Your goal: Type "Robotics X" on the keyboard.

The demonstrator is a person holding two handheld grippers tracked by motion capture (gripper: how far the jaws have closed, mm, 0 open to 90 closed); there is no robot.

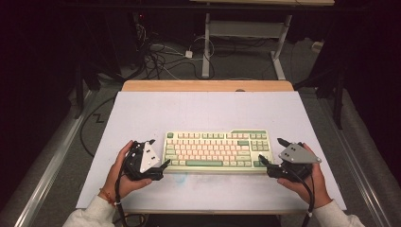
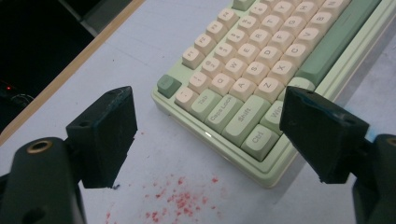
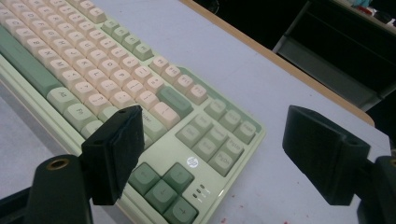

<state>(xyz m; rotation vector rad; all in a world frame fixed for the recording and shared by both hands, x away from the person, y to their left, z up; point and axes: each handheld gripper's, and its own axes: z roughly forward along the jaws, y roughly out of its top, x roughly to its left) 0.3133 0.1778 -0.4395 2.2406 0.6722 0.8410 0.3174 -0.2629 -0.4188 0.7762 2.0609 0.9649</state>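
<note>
A pale green keyboard (image 1: 217, 150) with cream and green keys lies flat on the white table top (image 1: 208, 111), near the front. My left gripper (image 1: 159, 152) is open at the keyboard's left end, held in a person's hand. In the left gripper view its jaws (image 2: 208, 116) stand wide apart astride the keyboard's (image 2: 261, 51) front left corner, gripping nothing. At the keyboard's right end my right gripper (image 1: 269, 149) is open too. In the right gripper view its jaws (image 3: 215, 121) straddle the right corner of the keyboard (image 3: 93, 70), above the arrow keys, without touching it.
Red specks (image 2: 180, 200) stain the table surface in front of the keyboard's left corner. A wooden edge (image 1: 208, 85) runs along the table's far side. Beyond it are floor cables (image 1: 161, 59) and a white desk frame (image 1: 246, 33).
</note>
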